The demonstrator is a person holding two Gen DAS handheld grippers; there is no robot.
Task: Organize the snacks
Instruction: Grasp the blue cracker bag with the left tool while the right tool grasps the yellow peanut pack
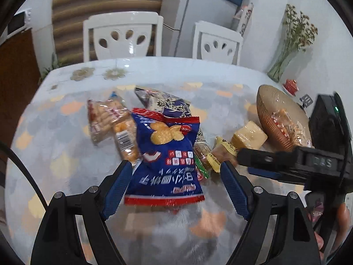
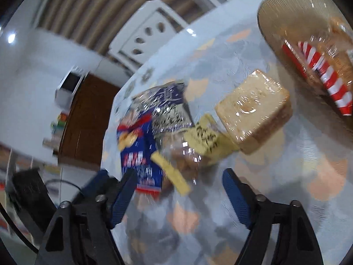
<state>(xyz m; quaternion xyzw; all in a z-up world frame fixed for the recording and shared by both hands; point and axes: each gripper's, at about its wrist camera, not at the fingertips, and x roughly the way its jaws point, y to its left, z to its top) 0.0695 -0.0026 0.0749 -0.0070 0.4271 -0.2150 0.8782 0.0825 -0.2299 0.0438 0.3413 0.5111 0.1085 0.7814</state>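
In the left wrist view, the left gripper (image 1: 176,172) has its fingers wide apart and holds nothing; the blue biscuit bag (image 1: 167,152) lies flat on the table (image 1: 55,132) between them, at the near edge of a loose pile of snacks. Behind it lie a clear pack of biscuits (image 1: 103,119) and a dark patterned bag (image 1: 167,105); to the right sit a small yellow-wrapped snack (image 1: 222,152) and a wrapped pale cake (image 1: 249,135). The brown bowl (image 1: 275,101) stands beyond the cake and already holds one packet. The step in hand looks like picking the next snack for the bowl.

In the right wrist view, blurred by motion, the right gripper (image 2: 179,183) is also spread and empty, aimed at the yellow-wrapped snack (image 2: 204,138), with the cake (image 2: 253,110) just beyond and the bowl (image 2: 275,22) at the upper right. The next move probably calls for one gripper to drop lower and close on a single packet.
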